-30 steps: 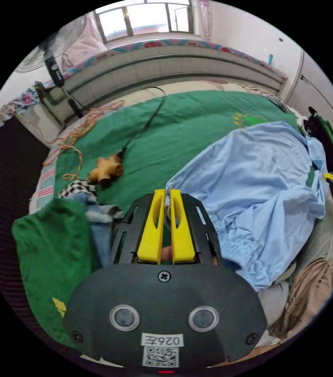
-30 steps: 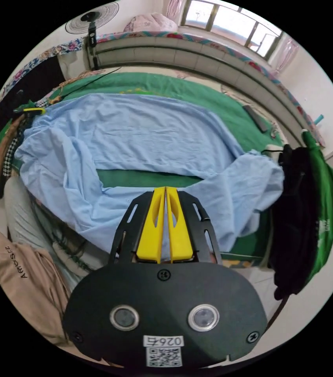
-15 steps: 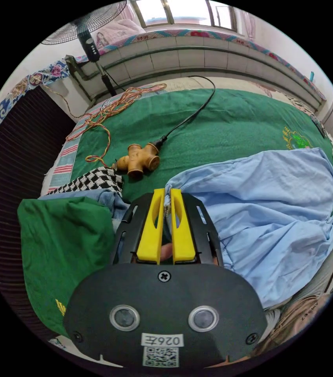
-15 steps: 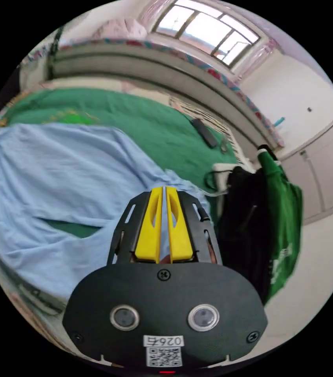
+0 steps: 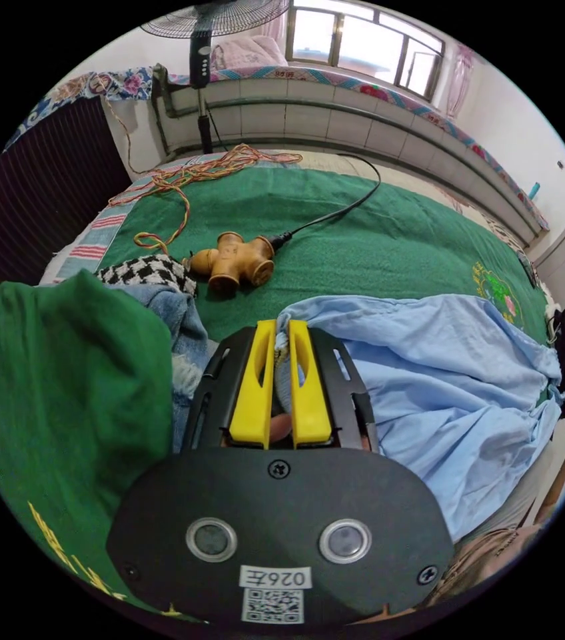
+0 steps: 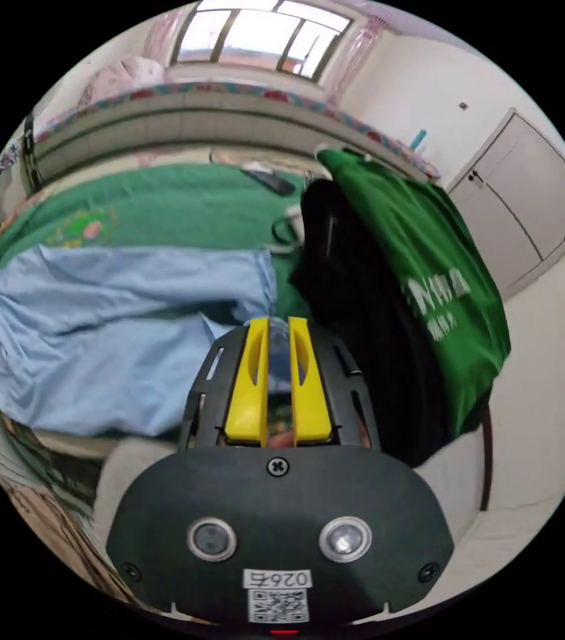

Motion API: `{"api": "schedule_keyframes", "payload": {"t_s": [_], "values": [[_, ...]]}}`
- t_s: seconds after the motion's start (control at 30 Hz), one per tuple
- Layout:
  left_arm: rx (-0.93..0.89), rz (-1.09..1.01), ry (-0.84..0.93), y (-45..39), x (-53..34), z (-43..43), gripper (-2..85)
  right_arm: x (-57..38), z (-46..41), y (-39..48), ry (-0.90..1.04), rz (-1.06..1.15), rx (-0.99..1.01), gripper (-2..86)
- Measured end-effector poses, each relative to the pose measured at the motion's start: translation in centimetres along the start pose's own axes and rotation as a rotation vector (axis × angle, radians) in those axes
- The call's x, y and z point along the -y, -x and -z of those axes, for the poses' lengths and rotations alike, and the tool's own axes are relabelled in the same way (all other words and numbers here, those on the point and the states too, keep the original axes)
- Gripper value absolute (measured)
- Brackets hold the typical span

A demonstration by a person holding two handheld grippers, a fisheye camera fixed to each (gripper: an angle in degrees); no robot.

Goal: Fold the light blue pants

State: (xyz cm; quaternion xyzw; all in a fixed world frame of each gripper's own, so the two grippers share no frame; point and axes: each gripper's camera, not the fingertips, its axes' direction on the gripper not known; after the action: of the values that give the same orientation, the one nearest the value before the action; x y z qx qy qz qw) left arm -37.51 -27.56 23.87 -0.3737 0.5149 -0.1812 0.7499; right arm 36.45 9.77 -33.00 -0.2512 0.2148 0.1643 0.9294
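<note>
While our left gripper (image 5: 281,325) pinches the pants (image 5: 442,393) at centre frame, they spread rightward over the bed (image 5: 376,247). Our right gripper (image 6: 278,323) stands narrowly parted around a hem, grip uncertain. We should keep both ends level and taut before laying them.

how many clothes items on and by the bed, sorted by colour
light blue: 1, the pants
green: 2, green garment and green shirt
denim blue: 1, jeans
black and white check: 1, checked cloth
black: 1, black garment
total: 6
</note>
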Motion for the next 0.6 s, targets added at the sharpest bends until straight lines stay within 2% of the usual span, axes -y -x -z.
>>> {"api": "schedule_keyframes", "payload": {"t_s": [0.07,0.17,0.23,0.27,0.3,0.33,0.4,0.5,0.6], "values": [[0.016,-0.01,-0.005,-0.2,-0.3,-0.1,5.3,3.0,-2.8,-0.1,0.027,-0.002,0.013,2.7],[0.061,-0.061,0.04,-1.1,-0.6,-1.3,7.6,6.8,-9.8,-0.9,0.191,-0.008,0.024,10.6],[0.053,-0.074,0.04,-1.5,-0.8,-1.7,6.4,7.8,-14.4,-1.5,0.349,-0.008,0.101,9.0],[0.044,-0.09,0.055,-1.7,-0.7,-1.6,4.8,8.0,-16.6,-1.7,0.457,0.02,0.211,5.7],[0.053,-0.095,0.066,-1.8,-0.6,-1.6,4.3,8.1,-16.8,-2.3,0.457,-0.011,0.242,1.9],[0.062,-0.117,0.088,-1.9,-0.4,-1.3,3.4,8.1,-16.1,-2.6,0.404,-0.024,0.247,1.2],[0.078,-0.127,0.088,-1.7,-0.2,-0.4,2.5,8.0,-12.0,-3.8,0.176,-0.094,0.252,-0.6],[0.074,-0.09,0.013,-0.6,-0.4,1.4,1.7,8.5,-8.0,-4.9,-0.048,-0.135,0.191,-0.6],[-0.001,-0.015,-0.048,0.8,-0.6,2.1,1.5,10.4,-7.8,-5.0,-0.139,-0.151,0.141,-0.5]]}}
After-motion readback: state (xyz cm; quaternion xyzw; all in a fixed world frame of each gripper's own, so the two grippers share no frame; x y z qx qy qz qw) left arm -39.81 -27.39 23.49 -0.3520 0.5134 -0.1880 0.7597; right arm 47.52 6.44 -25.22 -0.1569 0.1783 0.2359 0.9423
